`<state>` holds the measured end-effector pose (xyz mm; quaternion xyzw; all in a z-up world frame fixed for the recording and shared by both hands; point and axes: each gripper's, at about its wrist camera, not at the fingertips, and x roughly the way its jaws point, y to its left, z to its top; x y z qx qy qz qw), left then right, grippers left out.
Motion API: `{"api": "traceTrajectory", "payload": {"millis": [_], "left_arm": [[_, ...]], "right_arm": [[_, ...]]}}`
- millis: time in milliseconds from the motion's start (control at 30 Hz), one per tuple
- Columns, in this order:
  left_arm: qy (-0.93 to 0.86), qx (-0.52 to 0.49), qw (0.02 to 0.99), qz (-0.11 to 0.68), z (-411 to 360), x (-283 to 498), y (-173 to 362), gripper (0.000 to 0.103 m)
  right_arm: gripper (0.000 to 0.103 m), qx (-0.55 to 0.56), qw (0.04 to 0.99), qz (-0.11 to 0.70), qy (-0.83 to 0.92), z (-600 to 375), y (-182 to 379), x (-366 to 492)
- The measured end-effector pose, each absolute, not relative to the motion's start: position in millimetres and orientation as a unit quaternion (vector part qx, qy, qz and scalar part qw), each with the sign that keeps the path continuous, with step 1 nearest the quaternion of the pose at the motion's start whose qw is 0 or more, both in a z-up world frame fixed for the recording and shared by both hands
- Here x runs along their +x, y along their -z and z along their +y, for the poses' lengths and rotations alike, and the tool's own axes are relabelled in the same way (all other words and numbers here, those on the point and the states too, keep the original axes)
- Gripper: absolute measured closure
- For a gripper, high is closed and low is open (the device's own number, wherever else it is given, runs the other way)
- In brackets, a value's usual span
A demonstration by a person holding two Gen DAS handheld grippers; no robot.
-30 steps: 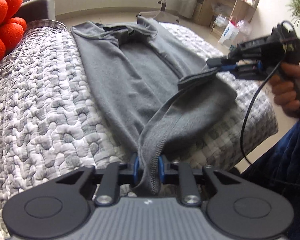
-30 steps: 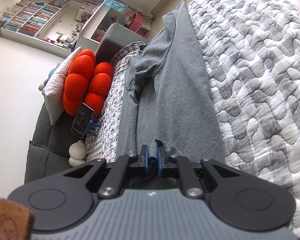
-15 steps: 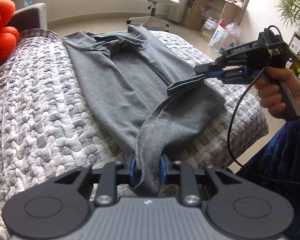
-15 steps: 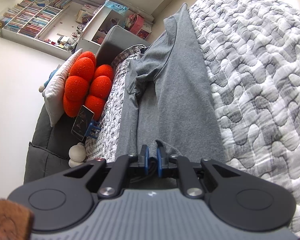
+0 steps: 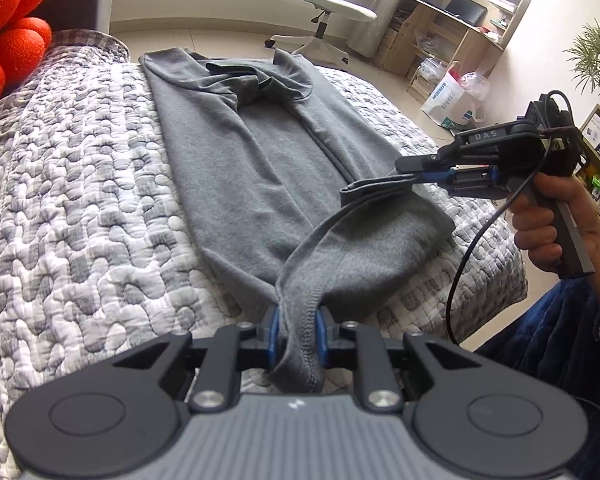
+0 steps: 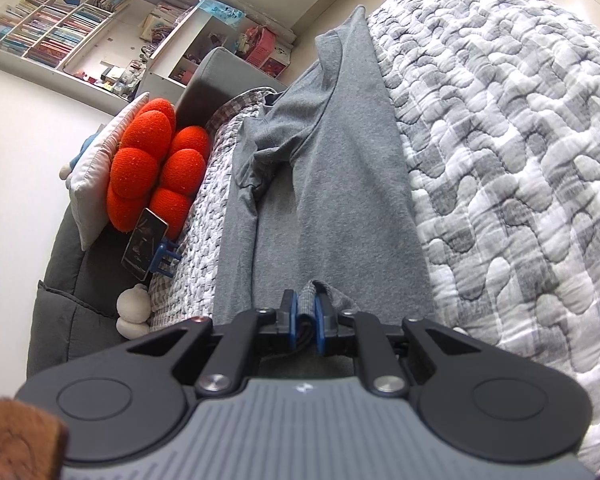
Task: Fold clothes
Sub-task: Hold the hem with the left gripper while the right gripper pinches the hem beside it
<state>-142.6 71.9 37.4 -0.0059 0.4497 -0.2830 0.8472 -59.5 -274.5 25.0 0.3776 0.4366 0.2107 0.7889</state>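
While both grippers [image 5: 298, 334] [image 6: 305, 322] pinch grey shirt [image 5: 256, 168] hem, only right view shows phone [image 6: 144, 249].

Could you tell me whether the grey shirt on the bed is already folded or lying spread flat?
Partly folded: the grey shirt's long sides are turned in lengthwise, and its near hem is lifted off the quilt, pinched by both grippers.

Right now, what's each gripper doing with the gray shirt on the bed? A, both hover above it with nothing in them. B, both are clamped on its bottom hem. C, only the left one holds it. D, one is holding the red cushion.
B: the left gripper and the right gripper each have gray shirt fabric pinched between their blue pads, lifting the hem off the quilt.
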Motion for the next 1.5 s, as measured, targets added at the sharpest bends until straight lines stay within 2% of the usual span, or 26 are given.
{"api": "traceTrajectory", "payload": {"millis": [233,267,367,500,600,800,1100,1333,1500], "left_arm": [[0.281,0.009,0.847,0.451,69,-141,-34,0.084],[0.28,0.007,0.847,0.451,69,-141,-34,0.084],[0.279,0.005,0.848,0.451,70,-140,-34,0.084],[0.28,0.009,0.849,0.447,69,-142,-34,0.083],[0.28,0.011,0.85,0.446,69,-141,-34,0.083],[0.282,0.025,0.85,0.444,67,-144,-33,0.078],[0.294,0.049,0.85,0.434,67,-153,-35,0.068],[0.303,0.057,0.848,0.43,65,-153,-35,0.068],[0.308,0.073,0.85,0.421,64,-157,-36,0.069]], "right_arm": [[0.084,0.351,0.799,0.442,-0.206,-273,-27,-59],[0.08,0.34,0.804,0.443,-0.206,-272,-29,-60],[0.055,0.272,0.836,0.426,-0.212,-265,-45,-65],[0.049,0.153,0.873,0.401,-0.23,-247,-65,-78],[0.048,0.084,0.878,0.398,-0.25,-230,-65,-80],[0.048,0.016,0.866,0.403,-0.294,-201,-67,-70],[0.048,-0.146,0.786,0.366,-0.476,-139,-83,-83],[0.048,-0.217,0.704,0.366,-0.569,-102,-72,-80],[0.048,-0.221,0.672,0.367,-0.604,-87,-65,-71]]}}
